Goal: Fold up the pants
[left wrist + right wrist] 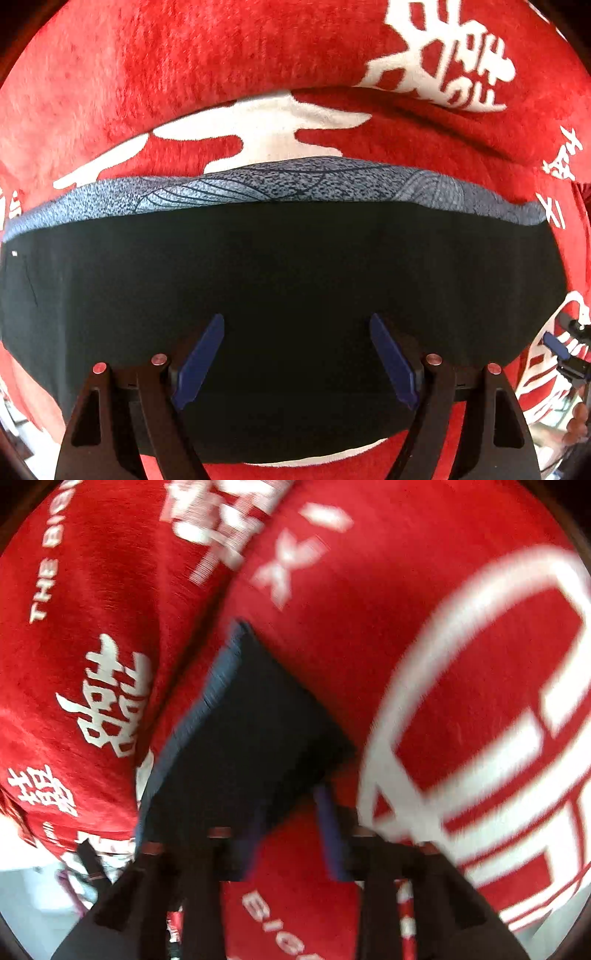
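We see the pants [280,295] lying folded into a dark, flat rectangle on the red blanket [184,66] with white lettering. In the left wrist view their long axis runs side to side across the frame, with a grey patterned band [295,181] along the far edge. Our left gripper [297,354] hangs over them with its blue fingers [199,360] spread wide, grasping nothing. In the blurred right wrist view the pants [243,731] run diagonally up and away, and our right gripper [291,834] stands released at their near corner.
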`<state>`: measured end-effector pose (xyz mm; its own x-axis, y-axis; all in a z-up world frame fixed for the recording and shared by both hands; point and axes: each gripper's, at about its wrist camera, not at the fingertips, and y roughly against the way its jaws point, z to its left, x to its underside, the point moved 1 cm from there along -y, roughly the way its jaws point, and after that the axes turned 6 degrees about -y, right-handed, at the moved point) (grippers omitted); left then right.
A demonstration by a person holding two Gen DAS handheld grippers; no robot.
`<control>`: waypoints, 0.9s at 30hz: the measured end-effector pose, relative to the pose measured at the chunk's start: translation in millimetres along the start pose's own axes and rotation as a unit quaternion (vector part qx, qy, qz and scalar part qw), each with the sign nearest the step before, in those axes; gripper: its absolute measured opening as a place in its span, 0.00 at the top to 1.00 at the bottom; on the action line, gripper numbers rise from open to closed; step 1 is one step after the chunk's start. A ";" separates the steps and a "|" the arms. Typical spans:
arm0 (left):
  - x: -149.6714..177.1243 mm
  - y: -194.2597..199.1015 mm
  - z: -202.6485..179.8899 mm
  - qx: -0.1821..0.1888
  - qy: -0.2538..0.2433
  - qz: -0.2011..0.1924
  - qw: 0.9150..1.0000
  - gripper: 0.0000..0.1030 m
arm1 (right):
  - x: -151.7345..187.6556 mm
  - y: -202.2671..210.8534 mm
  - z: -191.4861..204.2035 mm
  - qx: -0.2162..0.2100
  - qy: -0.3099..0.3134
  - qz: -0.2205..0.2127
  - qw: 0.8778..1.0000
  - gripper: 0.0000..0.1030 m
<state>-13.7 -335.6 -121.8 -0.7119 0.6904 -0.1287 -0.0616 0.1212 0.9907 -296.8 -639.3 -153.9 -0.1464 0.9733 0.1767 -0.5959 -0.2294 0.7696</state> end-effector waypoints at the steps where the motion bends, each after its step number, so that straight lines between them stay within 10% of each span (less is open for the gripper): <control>1: 2.1 -0.2 0.3 -0.001 -0.004 -0.001 1.000 0.21 | 3.9 -0.9 -7.1 -0.014 -0.010 -0.001 1.000 0.40; 5: 6.4 -3.4 -0.1 -0.002 -0.014 -0.002 1.000 0.19 | 2.1 -15.7 -26.7 -0.079 -0.054 -0.010 0.995 0.40; 7: 6.8 -4.5 -1.8 -0.003 -0.017 0.000 1.000 0.19 | -4.7 -27.0 -31.5 -0.128 -0.091 -0.013 0.988 0.52; 9: 4.4 -4.6 -4.6 -0.004 -0.020 0.005 1.000 0.19 | -12.3 -37.3 -25.7 -0.123 -0.102 -0.003 0.987 0.88; 15: 13.5 -2.1 -25.7 -0.015 -0.044 -0.004 0.999 0.16 | -9.1 7.0 10.1 -0.083 0.020 -0.027 0.996 0.88; 18: 10.7 -1.2 -28.3 -0.013 -0.042 0.009 0.999 0.16 | -16.6 -14.0 -13.3 0.009 0.013 0.004 1.000 0.80; 23: -22.1 27.9 -2.5 -0.022 -0.020 -0.033 0.999 0.16 | -1.5 20.0 -8.1 0.032 -0.009 -0.042 0.999 0.73; 27: -53.5 18.8 27.0 -0.055 0.018 -0.034 0.998 0.16 | 20.6 38.3 42.6 0.074 0.130 -0.074 0.986 0.73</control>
<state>42.2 -351.0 -97.5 -0.7275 0.6574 -0.1964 -0.1865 0.0861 0.9787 -289.0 -627.7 -94.6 -0.2755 0.9569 -0.0924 -0.5076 -0.0631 0.8593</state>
